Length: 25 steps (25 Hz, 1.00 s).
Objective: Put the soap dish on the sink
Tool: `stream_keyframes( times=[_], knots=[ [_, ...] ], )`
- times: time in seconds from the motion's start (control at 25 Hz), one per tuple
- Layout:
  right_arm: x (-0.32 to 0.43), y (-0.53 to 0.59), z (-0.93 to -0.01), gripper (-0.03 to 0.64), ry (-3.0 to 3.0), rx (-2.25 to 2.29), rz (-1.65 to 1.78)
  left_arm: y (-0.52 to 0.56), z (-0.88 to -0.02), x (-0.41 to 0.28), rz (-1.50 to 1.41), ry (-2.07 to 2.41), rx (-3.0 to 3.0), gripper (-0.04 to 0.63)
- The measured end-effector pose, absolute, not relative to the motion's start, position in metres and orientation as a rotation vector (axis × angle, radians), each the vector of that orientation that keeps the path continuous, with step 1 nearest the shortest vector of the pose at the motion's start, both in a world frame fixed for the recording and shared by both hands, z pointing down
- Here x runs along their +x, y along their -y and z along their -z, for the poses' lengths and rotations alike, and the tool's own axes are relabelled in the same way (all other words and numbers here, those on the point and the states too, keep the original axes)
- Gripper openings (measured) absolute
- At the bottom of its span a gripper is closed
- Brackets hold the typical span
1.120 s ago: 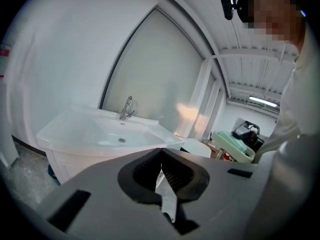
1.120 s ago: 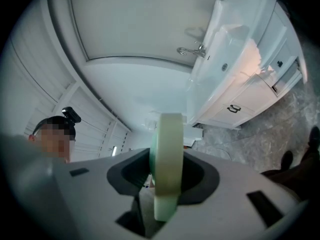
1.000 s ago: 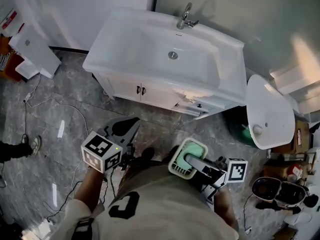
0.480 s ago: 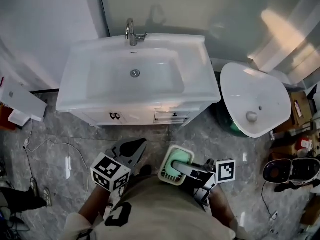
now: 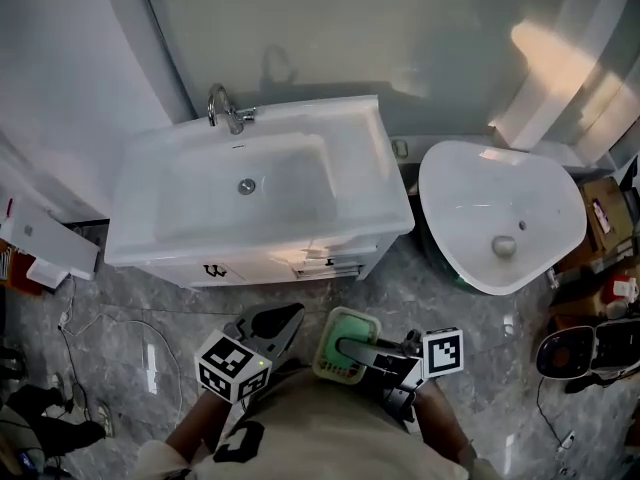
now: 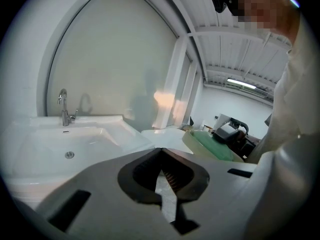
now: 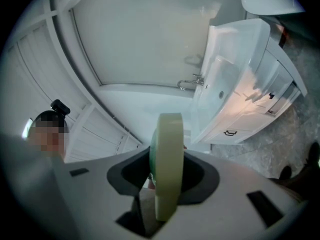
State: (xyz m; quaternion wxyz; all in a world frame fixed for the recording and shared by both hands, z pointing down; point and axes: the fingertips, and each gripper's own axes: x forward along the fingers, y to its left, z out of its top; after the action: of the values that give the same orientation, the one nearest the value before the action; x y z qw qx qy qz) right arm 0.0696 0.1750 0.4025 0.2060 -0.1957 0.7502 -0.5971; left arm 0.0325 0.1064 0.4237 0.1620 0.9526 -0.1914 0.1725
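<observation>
The white sink [image 5: 345,183] sits on a vanity against the wall, with a chrome faucet [image 5: 228,108] at its back rim. The soap dish [image 5: 350,321], cream-rimmed with a green inside, hangs over the floor in front of the vanity. My right gripper [image 5: 345,348] is shut on it. In the right gripper view the dish [image 7: 167,139] stands edge-on between the jaws, with the sink [image 7: 235,94] beyond. My left gripper [image 5: 290,315] hovers beside it, shut and holding nothing; its tips meet in the left gripper view [image 6: 161,150]. That view also shows the sink [image 6: 75,144] and the dish [image 6: 212,146].
A loose white basin [image 5: 500,213] leans to the right of the vanity. A white panel [image 5: 45,243] lies to its left, with cables [image 5: 100,318] on the grey marbled floor. Boxes and clutter [image 5: 590,348] crowd the right edge. Cabinet doors [image 5: 260,263] face me under the sink.
The vanity has swung from the upper right of the head view to straight ahead and stands squarer. Both grippers have travelled with me across the floor, the right one still shut on the dish.
</observation>
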Motion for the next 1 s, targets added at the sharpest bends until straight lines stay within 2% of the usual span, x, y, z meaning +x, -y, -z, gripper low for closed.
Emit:
stream_keyframes(
  times=[0.28, 1.0],
  knots=[
    [0.092, -0.166, -0.413, 0.149, -2.101, -0.464, 1.745, -0.092, -0.42, 0.05, -0.519, 0.689, 2.73, 0.02],
    [0.072, -0.068, -0.416, 0.149, -2.12, -0.626, 1.762, 0.029, -0.421, 0.004, -0.362, 0.792, 2.716, 0.02]
  ],
)
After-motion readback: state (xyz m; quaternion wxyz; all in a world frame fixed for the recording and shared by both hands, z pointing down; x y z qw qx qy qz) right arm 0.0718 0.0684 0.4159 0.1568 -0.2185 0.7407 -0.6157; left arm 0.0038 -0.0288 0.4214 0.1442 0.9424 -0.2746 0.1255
